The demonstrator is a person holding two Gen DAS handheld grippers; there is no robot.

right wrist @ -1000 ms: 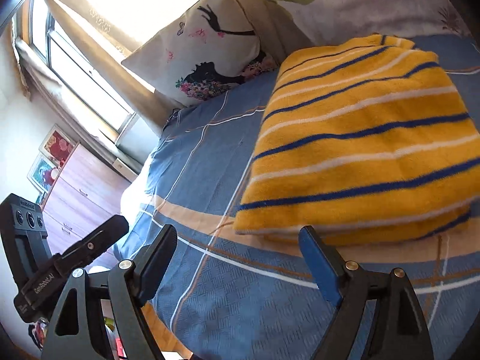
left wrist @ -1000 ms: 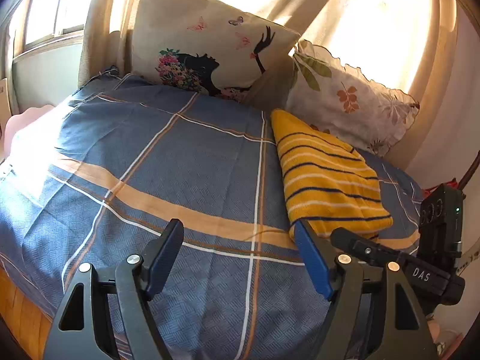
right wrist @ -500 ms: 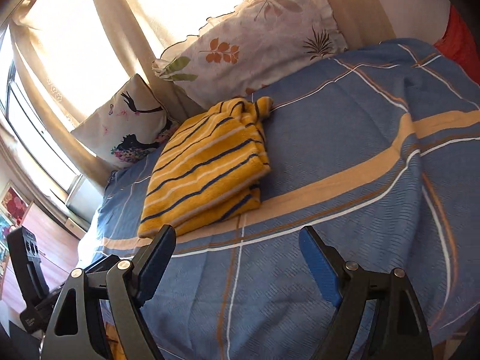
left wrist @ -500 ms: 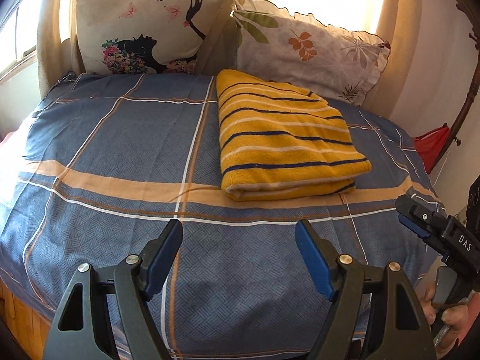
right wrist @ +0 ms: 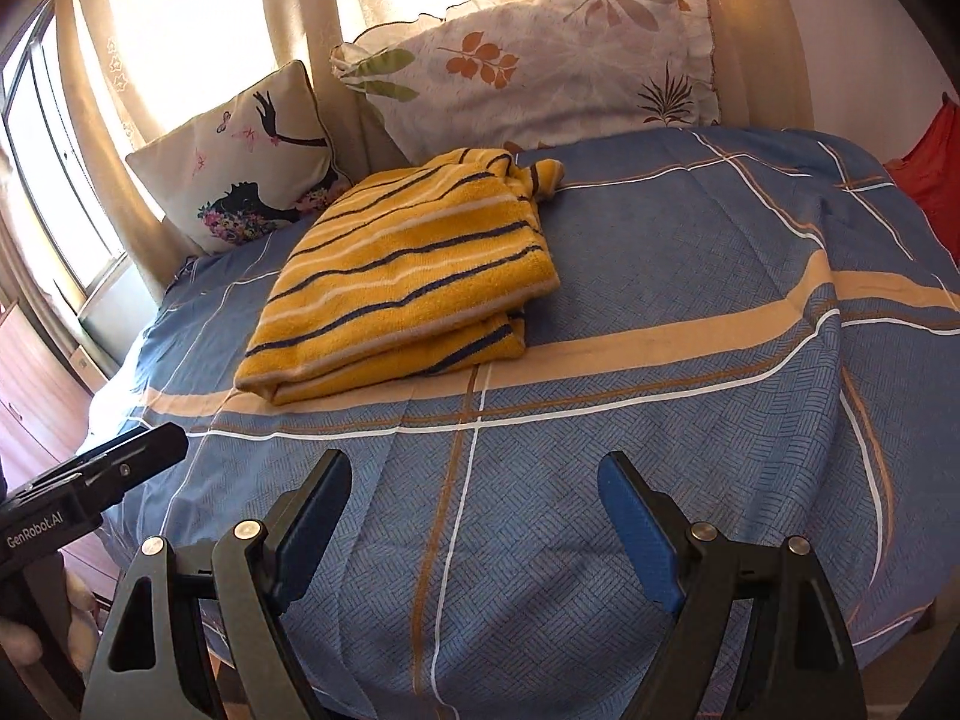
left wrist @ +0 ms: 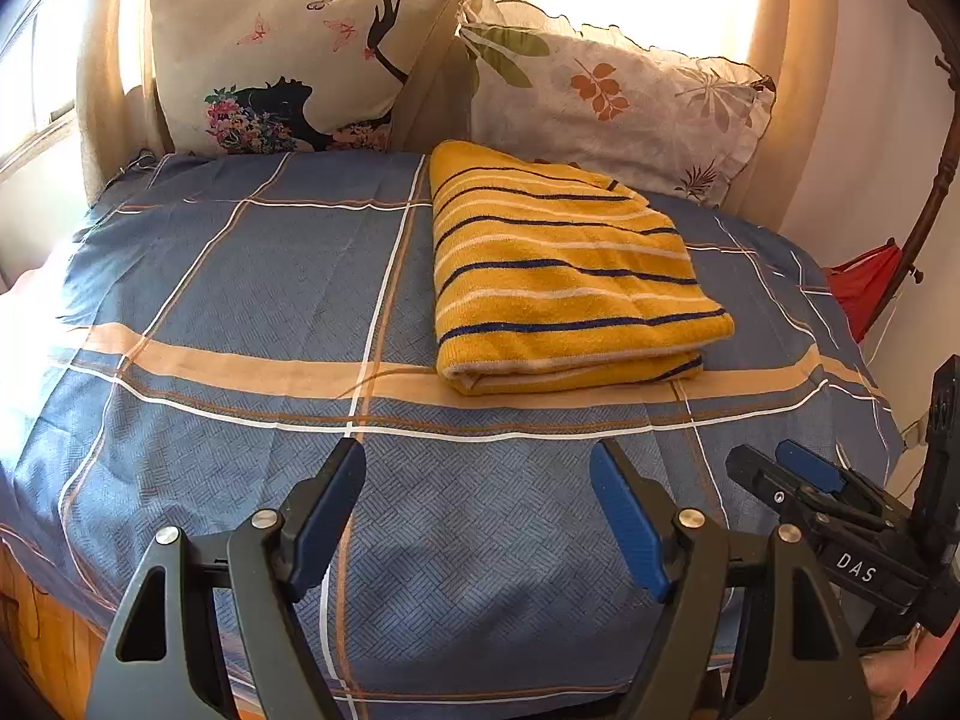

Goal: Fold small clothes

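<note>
Nearest the cameras, both tools hang over the near edge of the bed, tilted down toward the bedspread [left wrist: 252, 276]; the left gripper [left wrist: 477, 510] has its jaws spread wide with only blue checked cloth showing between the pads, and the right gripper [right wrist: 474, 516] stands just as wide and just as empty; each pokes into the other's view at the side, the right one at the near right of the left wrist view, so the two sit side by side, apart from the garment. Farther in, right of the bed's middle, the yellow striped garment [left wrist: 558, 276] lies on the bedspread as a neat flat packet, its layered edge toward the near side, one corner poking out at the far end; judged from that, this piece looks done, and no other clothing to fold is in sight. Farthest back, the butterfly cushion [left wrist: 288, 60] and the leaf-print pillow [left wrist: 612, 102] lean against the curtained window.
</note>
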